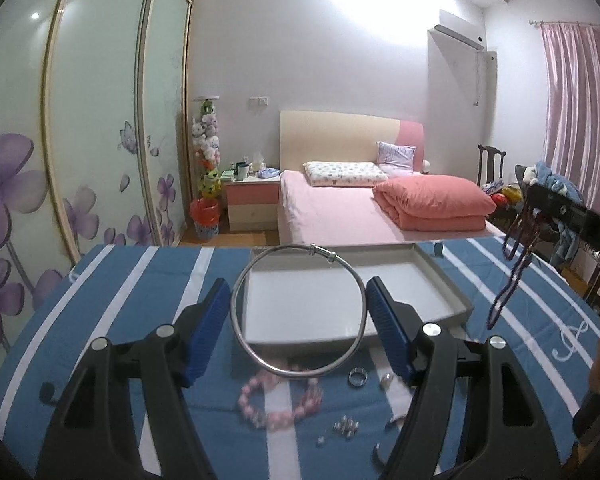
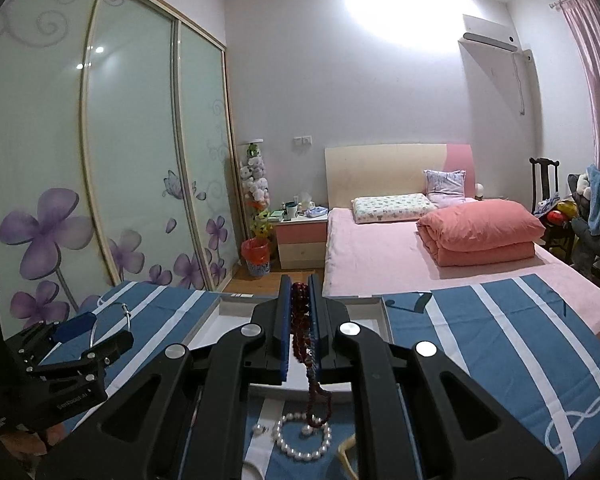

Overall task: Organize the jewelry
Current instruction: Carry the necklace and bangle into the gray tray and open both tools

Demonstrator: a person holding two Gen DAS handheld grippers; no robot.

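Left wrist view: silver bangle (image 1: 300, 312) is clamped between the pads of the left gripper (image 1: 300, 320), lifted above the striped blue cloth (image 1: 140, 280).
Dark bead necklace (image 2: 300, 320) is pinched in the closed right gripper (image 2: 300, 320), dangling over a pearl bracelet (image 2: 302, 438). White tray (image 1: 440, 280) is seen behind; pink bead bracelet (image 1: 280, 402) and ring (image 1: 357, 377) are left on the cloth.

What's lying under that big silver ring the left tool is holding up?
Below the silver bangle lie a pink bead bracelet, a small ring and tiny silver pieces on the striped cloth. The gripper's black arms hide whatever lies beside them.
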